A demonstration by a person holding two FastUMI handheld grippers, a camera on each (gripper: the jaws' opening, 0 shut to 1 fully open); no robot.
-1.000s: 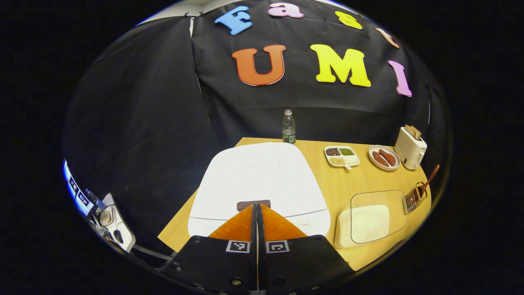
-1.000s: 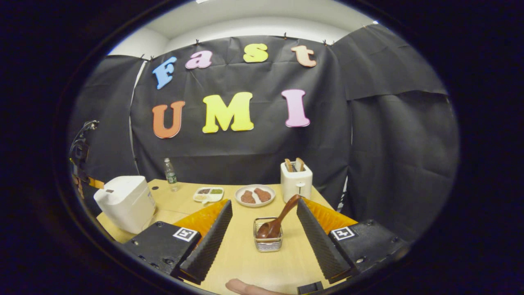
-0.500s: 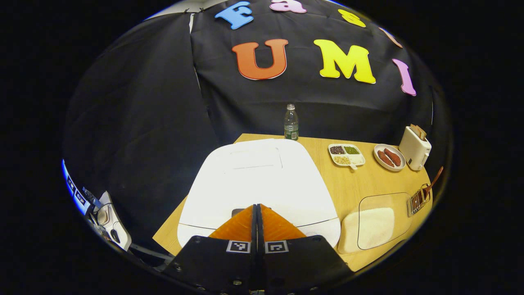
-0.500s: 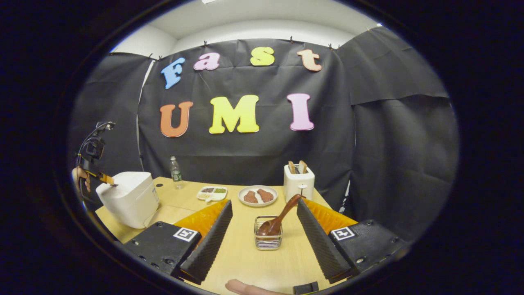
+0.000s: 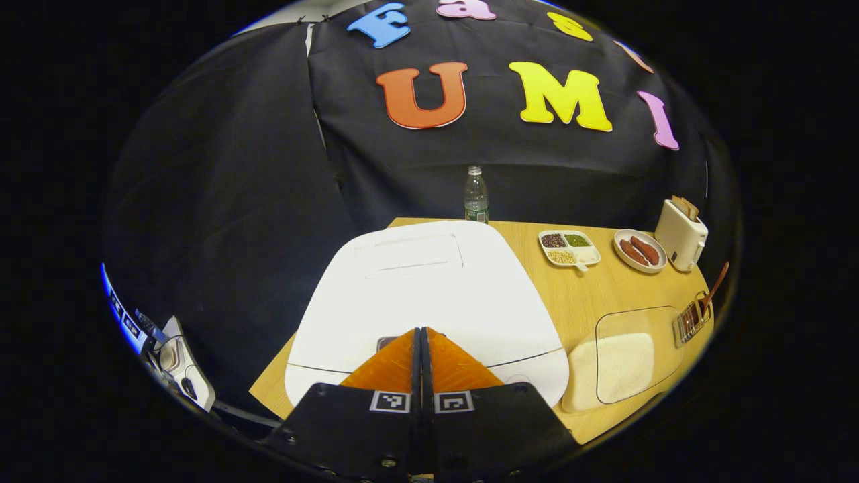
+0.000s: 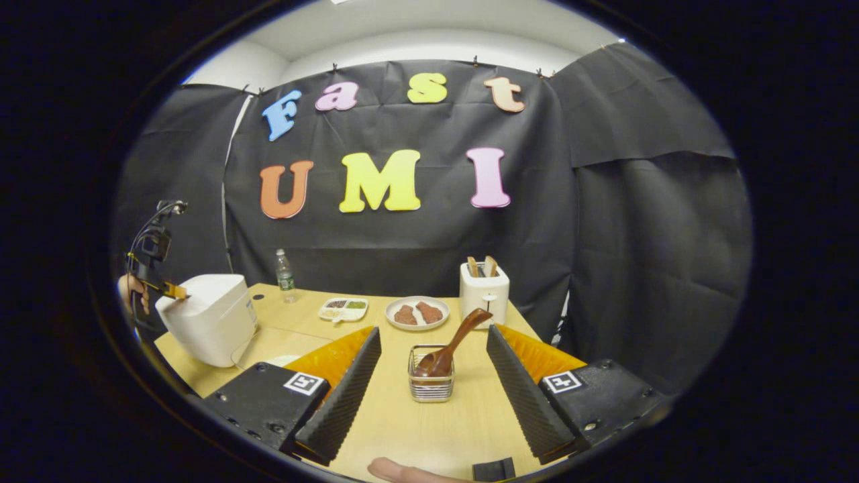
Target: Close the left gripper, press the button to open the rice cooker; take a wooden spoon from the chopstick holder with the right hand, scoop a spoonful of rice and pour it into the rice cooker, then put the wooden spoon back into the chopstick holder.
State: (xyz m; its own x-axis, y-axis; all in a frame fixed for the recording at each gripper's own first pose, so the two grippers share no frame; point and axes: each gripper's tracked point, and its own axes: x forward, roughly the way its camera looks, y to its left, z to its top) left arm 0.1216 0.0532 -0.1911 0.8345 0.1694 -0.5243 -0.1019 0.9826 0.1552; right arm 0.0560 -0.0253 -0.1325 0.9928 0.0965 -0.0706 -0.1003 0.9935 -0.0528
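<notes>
The left gripper (image 5: 421,330) was found with its fingers pressed together, tips set at the dark button (image 5: 385,343) on the front edge of the rice cooker (image 5: 429,288); whether the tips actually touched the button could not be told. The cooker's white lid was seen down. To its right, a clear tray of rice (image 5: 624,359) was noted near the table (image 5: 590,295) edge, with the holder (image 5: 690,322) beyond it. A bottle (image 5: 476,194) stood behind the cooker, and a sectioned dish (image 5: 569,247), a plate (image 5: 640,250) and a toaster (image 5: 681,233) were ranged along the far right.

The right gripper (image 6: 433,359) was recorded with fingers wide apart, gripping nothing, the wire holder (image 6: 431,382) lying between them farther off. The spoon (image 6: 448,351) was seen in the holder, bowl down, handle leaning up to the right. This view also showed the left gripper (image 6: 176,291) from the side, at the cooker's (image 6: 208,318) upper front edge, with a hand (image 6: 131,295) behind it. A fingertip (image 6: 396,471) was noted at the bottom edge.
</notes>
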